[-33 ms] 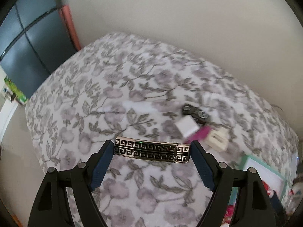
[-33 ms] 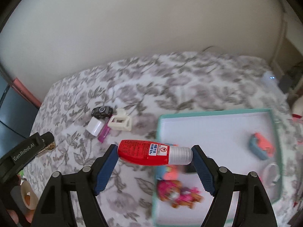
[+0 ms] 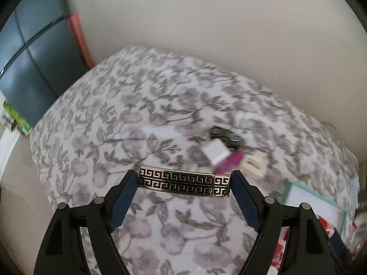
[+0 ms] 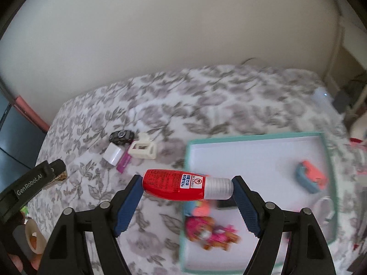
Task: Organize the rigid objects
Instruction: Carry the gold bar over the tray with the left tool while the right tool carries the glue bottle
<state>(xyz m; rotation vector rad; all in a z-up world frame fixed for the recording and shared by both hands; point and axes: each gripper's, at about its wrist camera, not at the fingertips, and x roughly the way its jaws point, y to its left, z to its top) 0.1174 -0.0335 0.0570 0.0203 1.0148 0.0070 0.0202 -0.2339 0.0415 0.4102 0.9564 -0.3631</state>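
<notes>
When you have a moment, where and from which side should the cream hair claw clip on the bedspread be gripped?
Grip the cream claw clip across its boxy body, coming from above. It lies flat on the bedspread, its near and far sides look free, and the purple item crowds its left end.

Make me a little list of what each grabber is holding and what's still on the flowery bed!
left gripper: shut on patterned bracelet, held crosswise between the fingers
right gripper: shut on red bottle, white cap toward the right finger
tray: teal rim, holds a pink toy and a blue-and-coral thing
still on bedspread: black toy car, white cube, magenta stick, cream clip
</notes>
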